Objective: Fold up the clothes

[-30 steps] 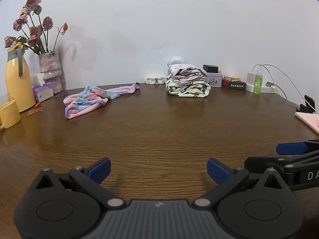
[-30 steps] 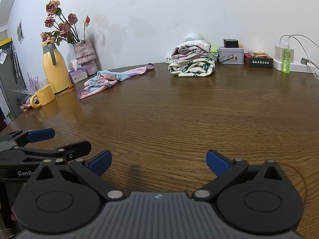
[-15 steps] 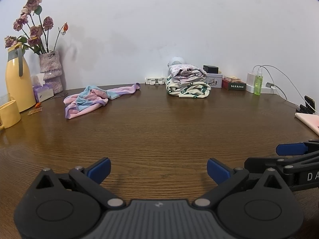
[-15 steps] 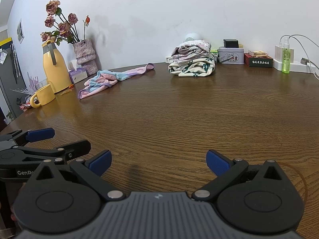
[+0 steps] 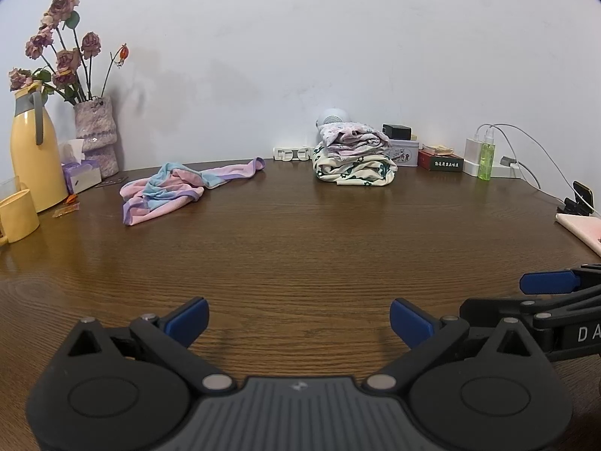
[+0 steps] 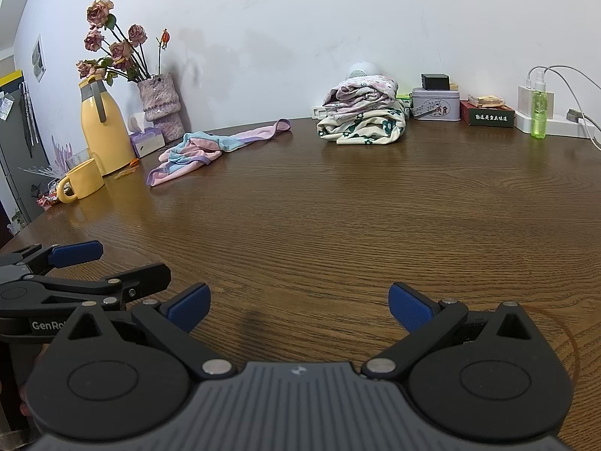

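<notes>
Two grippers, both mine, hover low over the near edge of the brown wood desk (image 5: 300, 248). Left gripper (image 5: 298, 319) has its blue-padded jaws spread wide, nothing between them. Right gripper (image 6: 296, 306) likewise spread and empty; in the left wrist view its side shows at the right edge, in the right wrist view the left one shows at the left edge, so they sit just beside each other.

Unfolded pink-blue-purple garment (image 5: 176, 191) lies crumpled toward the far left of the desk, one strip trailing toward the far edge. Stack of folded clothes (image 5: 355, 159) sits at the far edge near the middle: cream piece with green flowers below, pale floral piece on top. Both are well apart from the grippers.

Far left corner: yellow jug (image 5: 32, 154), yellow mug (image 5: 17, 216), vase of dried roses (image 5: 95, 131), tissue box (image 5: 80, 174). Far right: tin box (image 5: 403, 152), dark red box (image 5: 441, 161), green spray bottle (image 5: 485, 158), white charger with cables (image 5: 471, 150).
</notes>
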A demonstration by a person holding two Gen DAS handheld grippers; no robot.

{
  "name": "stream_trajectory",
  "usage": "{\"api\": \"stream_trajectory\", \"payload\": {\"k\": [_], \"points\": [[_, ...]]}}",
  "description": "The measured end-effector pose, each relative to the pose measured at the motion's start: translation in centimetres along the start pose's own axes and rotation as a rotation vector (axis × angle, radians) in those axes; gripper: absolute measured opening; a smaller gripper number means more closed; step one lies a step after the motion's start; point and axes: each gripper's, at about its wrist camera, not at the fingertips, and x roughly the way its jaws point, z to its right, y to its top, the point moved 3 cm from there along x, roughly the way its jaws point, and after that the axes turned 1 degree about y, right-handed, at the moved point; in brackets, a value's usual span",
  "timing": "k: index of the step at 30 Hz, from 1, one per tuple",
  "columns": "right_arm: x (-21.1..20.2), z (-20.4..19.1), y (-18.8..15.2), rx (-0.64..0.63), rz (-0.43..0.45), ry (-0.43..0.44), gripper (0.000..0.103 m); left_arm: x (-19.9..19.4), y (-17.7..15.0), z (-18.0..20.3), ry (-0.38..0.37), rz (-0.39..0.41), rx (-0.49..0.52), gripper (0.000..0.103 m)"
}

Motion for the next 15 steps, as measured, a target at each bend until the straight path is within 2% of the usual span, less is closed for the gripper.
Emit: {"api": "stream_trajectory", "payload": {"k": [15], "points": [[-0.03, -0.07, 0.03, 0.0, -0.001, 0.0, 0.103, 0.05, 0.04, -0.17, -0.002, 0.003, 0.001, 0.103]]}}
